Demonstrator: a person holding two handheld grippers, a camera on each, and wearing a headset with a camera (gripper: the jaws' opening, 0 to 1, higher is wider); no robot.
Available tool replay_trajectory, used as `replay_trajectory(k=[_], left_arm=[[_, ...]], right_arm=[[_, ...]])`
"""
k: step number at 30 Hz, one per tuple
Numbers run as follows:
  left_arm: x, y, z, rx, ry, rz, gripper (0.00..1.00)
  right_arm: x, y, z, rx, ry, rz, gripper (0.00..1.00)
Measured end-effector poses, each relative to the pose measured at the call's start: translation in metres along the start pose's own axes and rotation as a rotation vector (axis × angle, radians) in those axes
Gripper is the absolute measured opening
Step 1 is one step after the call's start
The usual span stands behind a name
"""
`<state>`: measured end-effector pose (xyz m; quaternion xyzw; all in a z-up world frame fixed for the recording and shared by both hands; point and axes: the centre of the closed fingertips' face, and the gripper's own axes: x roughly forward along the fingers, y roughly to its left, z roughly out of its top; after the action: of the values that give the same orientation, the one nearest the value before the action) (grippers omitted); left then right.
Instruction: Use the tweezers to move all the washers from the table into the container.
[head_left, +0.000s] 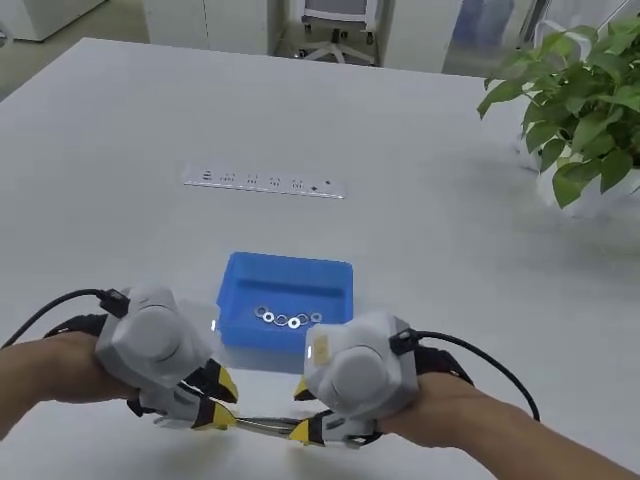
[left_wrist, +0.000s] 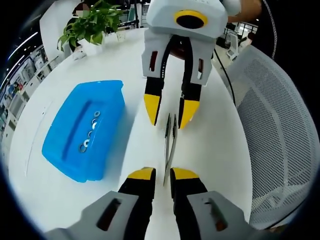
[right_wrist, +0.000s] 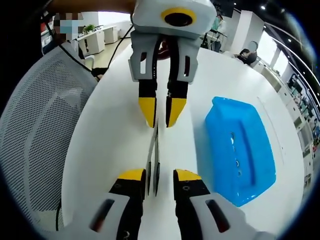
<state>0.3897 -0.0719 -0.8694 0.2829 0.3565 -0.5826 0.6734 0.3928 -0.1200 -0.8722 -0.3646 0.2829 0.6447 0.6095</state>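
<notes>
Tweezers (left_wrist: 170, 140) span between left gripper (left_wrist: 163, 175) and right gripper (right_wrist: 159, 175), whose fingers (left_wrist: 142, 175) seem slightly parted around each end.

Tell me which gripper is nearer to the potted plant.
Right. The right gripper sits on the plant's side, though well short of the potted plant. The left gripper is farther away, across the tweezers.

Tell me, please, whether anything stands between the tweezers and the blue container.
Nothing visible does. The tweezers sit between the jaws of the left gripper and the right gripper, and only bare table separates them from the blue container, where washers lie.
</notes>
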Motion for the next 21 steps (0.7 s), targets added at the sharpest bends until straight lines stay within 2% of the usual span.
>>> replay_trajectory(k=[5, 10, 11, 16, 21], left_arm=[[-0.015, 0.002, 0.004, -0.056, -0.051, 0.026, 0.25], [-0.028, 0.001, 0.009, -0.101, -0.101, 0.055, 0.32], [-0.031, 0.000, 0.010, -0.121, -0.124, 0.057, 0.34], [-0.042, -0.005, 0.010, -0.158, -0.167, 0.089, 0.43], [-0.052, -0.003, 0.010, -0.198, -0.207, 0.137, 0.55]], right_arm=[[-0.016, -0.011, 0.002, 0.058, -0.044, -0.057, 0.32], [-0.033, -0.020, -0.003, 0.120, -0.085, -0.120, 0.41], [-0.039, -0.022, -0.006, 0.134, -0.090, -0.141, 0.43], [-0.063, -0.035, -0.012, 0.228, -0.160, -0.238, 0.53], [-0.077, -0.033, -0.023, 0.276, -0.178, -0.259, 0.64]])
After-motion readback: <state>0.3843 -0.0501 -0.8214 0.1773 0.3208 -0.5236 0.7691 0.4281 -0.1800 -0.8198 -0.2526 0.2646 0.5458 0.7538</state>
